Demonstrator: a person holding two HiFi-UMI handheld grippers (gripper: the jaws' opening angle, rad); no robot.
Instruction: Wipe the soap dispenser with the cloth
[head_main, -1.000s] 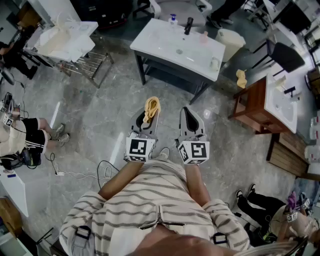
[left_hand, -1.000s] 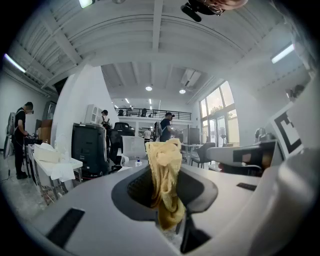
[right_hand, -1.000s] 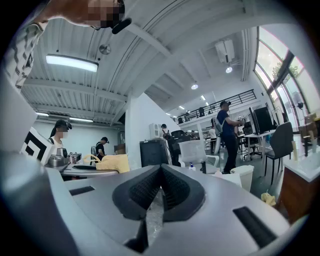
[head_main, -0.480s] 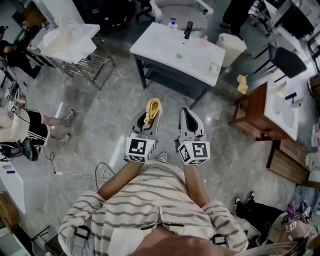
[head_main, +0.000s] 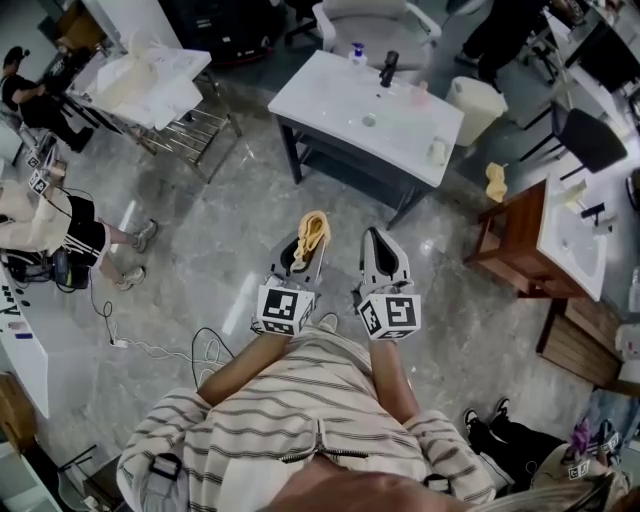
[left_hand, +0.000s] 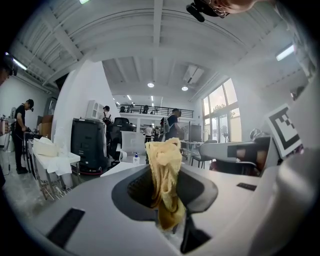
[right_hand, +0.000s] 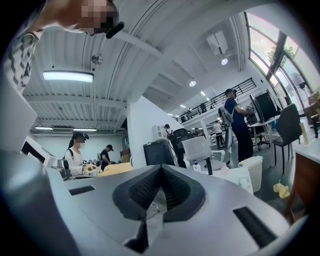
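Two stages lie ahead, by my reading: crossing the grey marble floor (head_main: 200, 240) to the white rectangular basin bench (head_main: 400, 135), then the wipe itself. The bench stands well apart from both grippers, so the step in hand is the carry.

The left gripper (left_hand: 165, 196) has its fingers clamped on the crumpled yellow cloth (left_hand: 164, 162), which bunches up above them. The right gripper (right_hand: 160, 192) has its fingers closed together with nothing between them. The carry will go best if the pinch is kept firm and the free bunch of cloth, not the hard fingers, meets the bottle.

The small white pump bottle with a blue top (head_main: 357, 52) stands at the bench's far edge, just beside the black tap (head_main: 389, 68). It is most likely the soap dispenser, though a pale pink bottle (head_main: 421, 92) nearby could be it. It looks light and easy to tip, so the empty right gripper should probably open and steady it.

Around stand a wooden stand with a second basin (head_main: 520, 245), a metal rack (head_main: 190, 135), a black chair (head_main: 590, 140) and a white bin (head_main: 473, 108) just beside the bench. A second yellow cloth (head_main: 495, 182) and a thin cable (head_main: 150, 350) lie on the floor. None of these blocks the direct path; only the tap crowds the reach.
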